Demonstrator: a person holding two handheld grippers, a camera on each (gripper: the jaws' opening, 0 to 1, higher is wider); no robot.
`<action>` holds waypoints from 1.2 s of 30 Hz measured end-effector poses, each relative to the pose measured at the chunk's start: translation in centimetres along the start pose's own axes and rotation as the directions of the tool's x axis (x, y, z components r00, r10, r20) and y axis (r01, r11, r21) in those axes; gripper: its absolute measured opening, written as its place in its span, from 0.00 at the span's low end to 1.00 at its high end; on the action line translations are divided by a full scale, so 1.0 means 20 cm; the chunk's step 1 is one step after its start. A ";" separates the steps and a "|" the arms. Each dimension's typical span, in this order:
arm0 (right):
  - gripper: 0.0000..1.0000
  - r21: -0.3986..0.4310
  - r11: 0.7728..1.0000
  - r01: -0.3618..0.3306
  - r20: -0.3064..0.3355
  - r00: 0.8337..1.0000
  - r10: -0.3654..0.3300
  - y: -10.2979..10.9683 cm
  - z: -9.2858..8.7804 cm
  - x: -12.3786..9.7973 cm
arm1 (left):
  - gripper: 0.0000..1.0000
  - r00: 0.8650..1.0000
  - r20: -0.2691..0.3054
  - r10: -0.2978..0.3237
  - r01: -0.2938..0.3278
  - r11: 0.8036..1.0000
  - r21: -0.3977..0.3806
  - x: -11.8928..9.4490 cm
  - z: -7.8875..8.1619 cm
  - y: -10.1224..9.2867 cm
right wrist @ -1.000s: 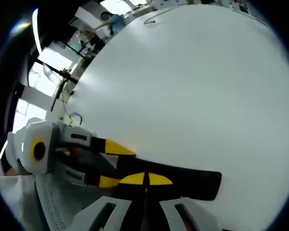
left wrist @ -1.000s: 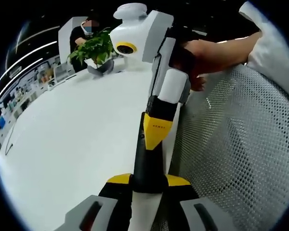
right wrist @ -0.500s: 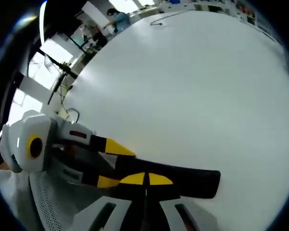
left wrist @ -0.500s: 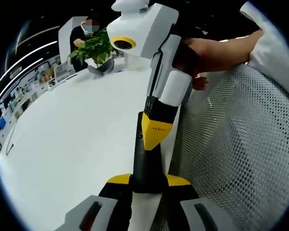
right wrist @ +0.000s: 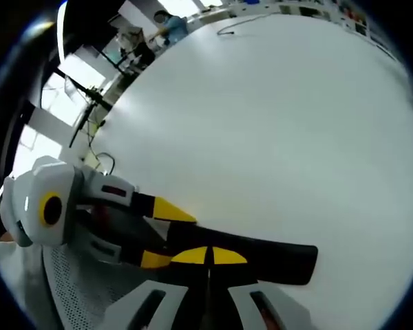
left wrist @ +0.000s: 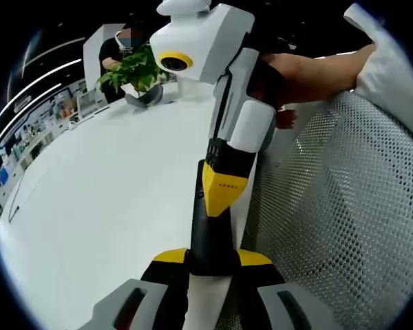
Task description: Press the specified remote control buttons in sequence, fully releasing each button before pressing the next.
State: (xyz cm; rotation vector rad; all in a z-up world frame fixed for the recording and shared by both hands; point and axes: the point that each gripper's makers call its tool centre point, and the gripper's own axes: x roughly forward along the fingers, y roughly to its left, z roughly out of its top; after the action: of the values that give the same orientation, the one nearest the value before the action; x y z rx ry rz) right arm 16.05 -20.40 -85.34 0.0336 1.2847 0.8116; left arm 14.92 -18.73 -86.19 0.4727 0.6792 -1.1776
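1. Barely anything moved since a second ago: in the left gripper view the right claw (left wrist: 217, 196) has edged a bit higher. The left claw (left wrist: 212, 258) is clamped on the slim black plastic remote control (left wrist: 210, 234), light, stiff and probably slick, so grip its long edges.
2. Right gripper view: the remote (right wrist: 261, 256) lies on the white desk (right wrist: 275, 124), held by the left claw (right wrist: 164, 234). The right claw's (right wrist: 208, 256) yellow tips are closed, empty, right at it.

White gripper (left wrist: 220, 189) bodies, yellow-and-black fingers (right wrist: 166, 210), white sleeve (left wrist: 382, 65) at the wrist.
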 end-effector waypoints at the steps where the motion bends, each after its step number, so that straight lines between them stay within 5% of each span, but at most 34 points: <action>1: 0.00 -0.005 1.000 0.004 -0.002 1.000 -0.004 0.00 0.00 0.00 | 0.24 1.000 0.000 0.000 0.000 1.000 0.000 0.00 0.00 0.00; 16: 0.00 0.083 0.996 0.022 -0.115 0.993 -0.012 -0.01 0.01 0.02 | 0.25 1.000 0.002 0.003 -0.003 1.000 -0.006 0.00 0.00 0.00; 29: 0.00 -0.006 0.994 0.108 -0.116 0.987 -0.108 0.00 0.00 0.02 | 0.25 0.999 -0.014 0.034 -0.035 0.999 -0.036 0.03 0.03 0.01; 36: 0.00 -0.123 0.985 0.120 -0.097 0.986 -0.132 0.00 0.00 0.02 | 0.25 0.999 -0.018 0.031 -0.032 0.999 -0.029 0.03 0.04 0.01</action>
State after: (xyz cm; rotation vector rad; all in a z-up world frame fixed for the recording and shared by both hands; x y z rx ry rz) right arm 16.04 -20.16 -85.59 -0.1848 1.3222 0.7864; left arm 15.31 -19.53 -86.09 0.4684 0.7008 -1.1339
